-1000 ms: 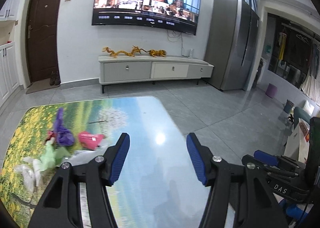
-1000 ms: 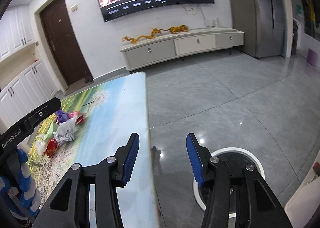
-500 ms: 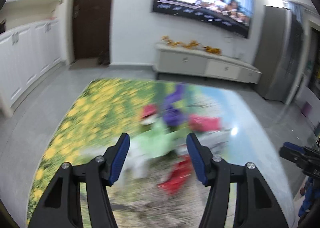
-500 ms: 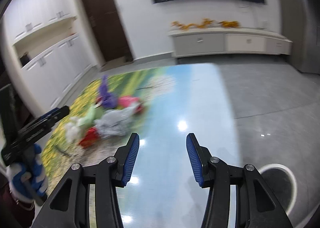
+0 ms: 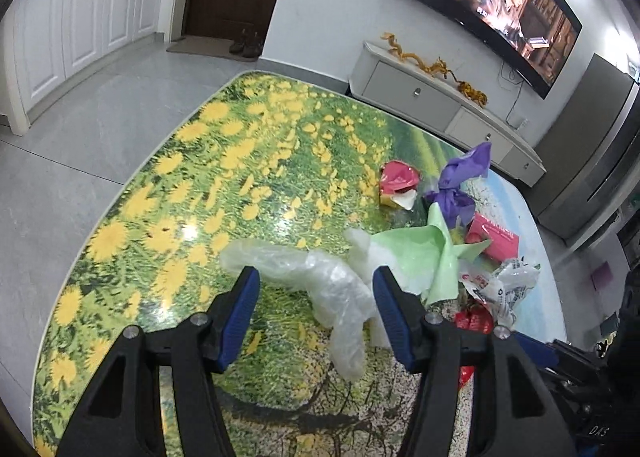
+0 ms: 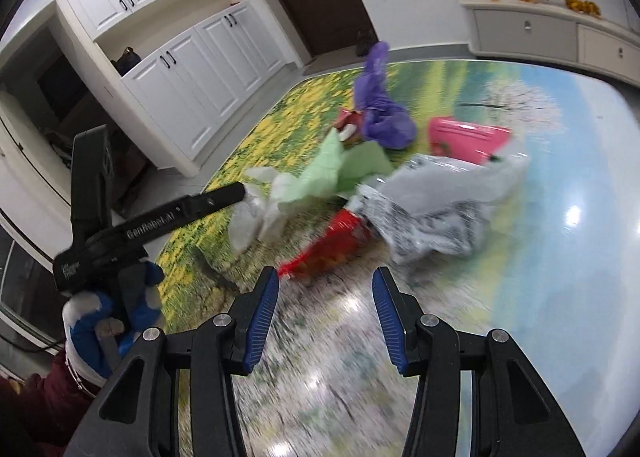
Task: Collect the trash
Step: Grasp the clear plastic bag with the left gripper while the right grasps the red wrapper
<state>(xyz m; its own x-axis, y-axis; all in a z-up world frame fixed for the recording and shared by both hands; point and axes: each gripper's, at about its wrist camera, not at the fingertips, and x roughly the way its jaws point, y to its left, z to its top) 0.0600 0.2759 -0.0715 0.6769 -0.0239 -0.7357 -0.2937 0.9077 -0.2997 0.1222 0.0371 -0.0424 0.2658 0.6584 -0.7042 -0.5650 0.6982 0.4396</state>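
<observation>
Both grippers hung over the table (image 5: 168, 193), aimed down at the trash. The left gripper (image 5: 316, 299) stood open above the clear plastic bag (image 5: 332, 289), pads not touching it. The right gripper (image 6: 325, 307) was open too, empty, just short of the red wrapper (image 6: 332, 245). Green paper (image 5: 416, 257), a purple bag (image 6: 380, 113) and a pink box (image 6: 464, 139) lay heaped together mid-table.

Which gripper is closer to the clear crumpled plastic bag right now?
Left. The left gripper frames the clear plastic bag between its open fingers, just above it. The right gripper hangs over bare table, short of the red wrapper, farther from that bag.
</observation>
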